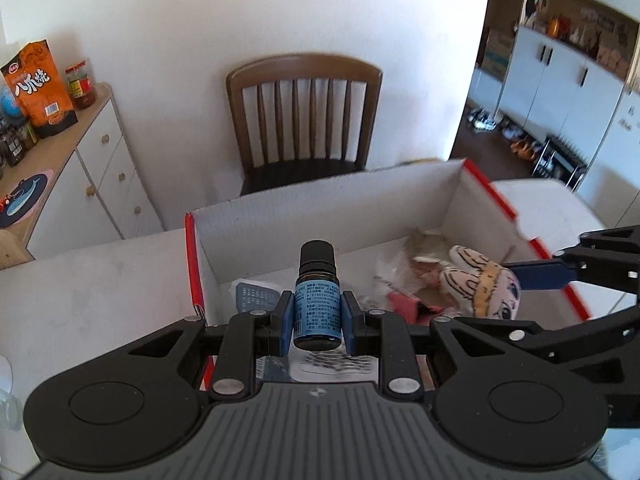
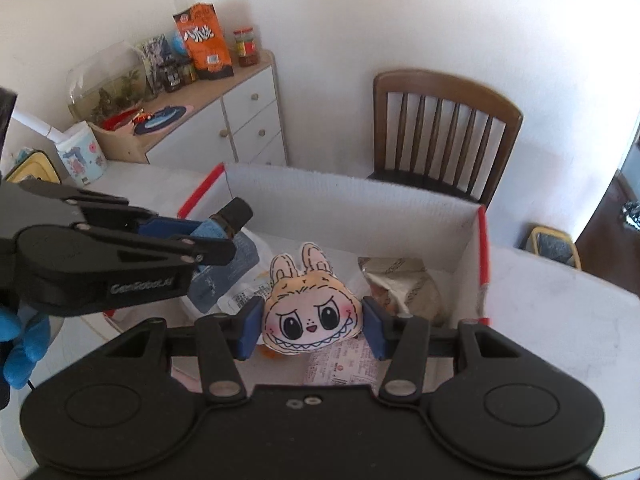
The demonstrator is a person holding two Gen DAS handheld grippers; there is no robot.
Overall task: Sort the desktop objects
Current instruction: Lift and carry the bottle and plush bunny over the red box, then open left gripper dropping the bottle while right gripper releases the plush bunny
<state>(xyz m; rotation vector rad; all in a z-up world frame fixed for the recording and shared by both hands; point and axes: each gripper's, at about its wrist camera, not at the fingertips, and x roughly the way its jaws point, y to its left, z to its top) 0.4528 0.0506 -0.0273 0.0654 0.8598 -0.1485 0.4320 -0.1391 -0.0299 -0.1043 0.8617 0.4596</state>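
Left wrist view: the left gripper (image 1: 317, 316) has its blue fingers (image 1: 285, 322) pinching a small dark bottle (image 1: 317, 300) across its labelled body, cap pointing to 12 o'clock, held above the open cardboard box (image 1: 328, 196) on the white bench (image 1: 92, 280). At 3 o'clock the right gripper enters, with a plush toy (image 1: 480, 284) showing over the box interior among paper packets. The bottle is judged rigid, light, smooth-sided and probably glass, so breakable if dropped; the mid-body hold on the label looks sound. Right wrist view: the right gripper (image 2: 313, 326) has its fingers (image 2: 251, 326) pinching the plush toy (image 2: 312, 312) at both cheeks, face toward the camera, above the box floor. A crumpled foil packet (image 2: 404, 284) lies at 2 o'clock of the toy. The left gripper (image 2: 208, 236) with the bottle (image 2: 234, 214) sits at 10 o'clock. The toy is judged soft, light and compressible; a hold across its widest part suits it, and dropping it risks nothing.
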